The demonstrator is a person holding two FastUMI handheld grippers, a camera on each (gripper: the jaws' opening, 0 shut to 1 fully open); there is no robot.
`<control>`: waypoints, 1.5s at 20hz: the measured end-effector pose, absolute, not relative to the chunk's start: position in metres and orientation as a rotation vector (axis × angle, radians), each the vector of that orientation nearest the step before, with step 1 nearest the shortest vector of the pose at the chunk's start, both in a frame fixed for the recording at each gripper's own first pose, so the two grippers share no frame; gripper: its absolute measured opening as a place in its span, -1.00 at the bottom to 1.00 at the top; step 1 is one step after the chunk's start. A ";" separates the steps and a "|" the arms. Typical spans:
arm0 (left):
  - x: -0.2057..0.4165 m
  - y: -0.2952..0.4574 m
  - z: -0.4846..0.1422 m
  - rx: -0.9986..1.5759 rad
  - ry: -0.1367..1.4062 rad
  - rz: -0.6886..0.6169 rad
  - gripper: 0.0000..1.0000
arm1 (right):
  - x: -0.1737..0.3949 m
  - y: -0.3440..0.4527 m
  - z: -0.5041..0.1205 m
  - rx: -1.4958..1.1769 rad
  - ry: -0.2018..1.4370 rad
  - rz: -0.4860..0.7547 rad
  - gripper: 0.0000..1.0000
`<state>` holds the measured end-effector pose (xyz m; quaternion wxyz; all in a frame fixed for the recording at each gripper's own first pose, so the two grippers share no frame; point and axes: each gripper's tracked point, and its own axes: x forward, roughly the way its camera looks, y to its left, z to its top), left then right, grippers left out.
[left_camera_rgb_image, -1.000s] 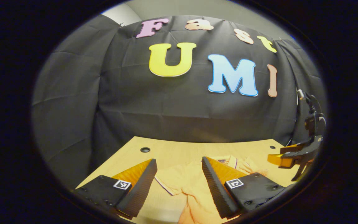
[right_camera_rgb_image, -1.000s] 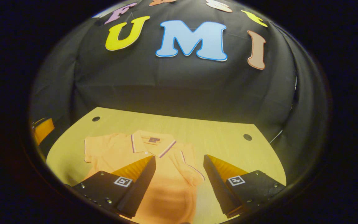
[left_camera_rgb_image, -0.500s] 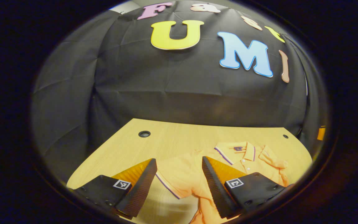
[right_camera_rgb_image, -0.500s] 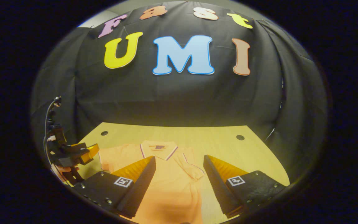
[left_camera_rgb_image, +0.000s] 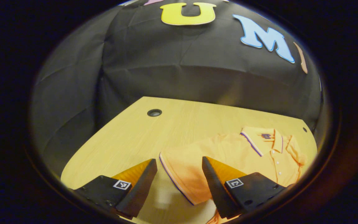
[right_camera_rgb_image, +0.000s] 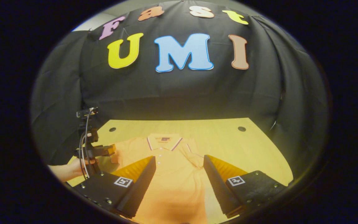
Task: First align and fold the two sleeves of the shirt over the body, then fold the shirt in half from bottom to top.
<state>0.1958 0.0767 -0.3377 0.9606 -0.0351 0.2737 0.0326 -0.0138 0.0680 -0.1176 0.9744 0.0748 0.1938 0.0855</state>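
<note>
Fingers of the left gripper (left_camera_rgb_image: 179, 174) stand wide apart in the left gripper view, hovering over the striped cuff of the short sleeve (left_camera_rgb_image: 179, 174), which spreads flat between them; they grip nothing. Beyond it the orange polo shirt (left_camera_rgb_image: 228, 149) lies face up on the wooden table (left_camera_rgb_image: 129, 137), its collar (left_camera_rgb_image: 259, 138) toward the booth's back wall, and the far sleeve (left_camera_rgb_image: 295, 149) already lies folded in over the button placket. A round grommet hole (left_camera_rgb_image: 154, 112) sits in the bare tabletop well off to the side.

From the right gripper view, the right gripper (right_camera_rgb_image: 179, 172) is likewise spread wide and empty, poised over the shirt's body (right_camera_rgb_image: 176, 180). This angle gives what the other cannot: the left gripper (right_camera_rgb_image: 109, 150) seen from outside, just beside the shirt's unfolded sleeve edge, with the person's hand (right_camera_rgb_image: 73, 168) holding its handle and cables running up it. It also shows the folded sleeve (right_camera_rgb_image: 194, 157) lying just ahead of the right finger, and both table holes.
</note>
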 end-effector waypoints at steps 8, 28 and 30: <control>0.212 0.075 -0.365 -0.042 0.615 0.069 0.92 | -0.032 0.058 -0.128 0.170 0.427 0.145 0.90; 0.215 0.040 -0.315 0.030 0.536 0.002 -0.79 | -0.049 0.043 -0.140 0.216 0.466 0.087 0.90; 0.214 0.022 -0.303 0.043 0.515 -0.034 -0.77 | -0.048 0.048 -0.140 0.216 0.464 0.092 0.87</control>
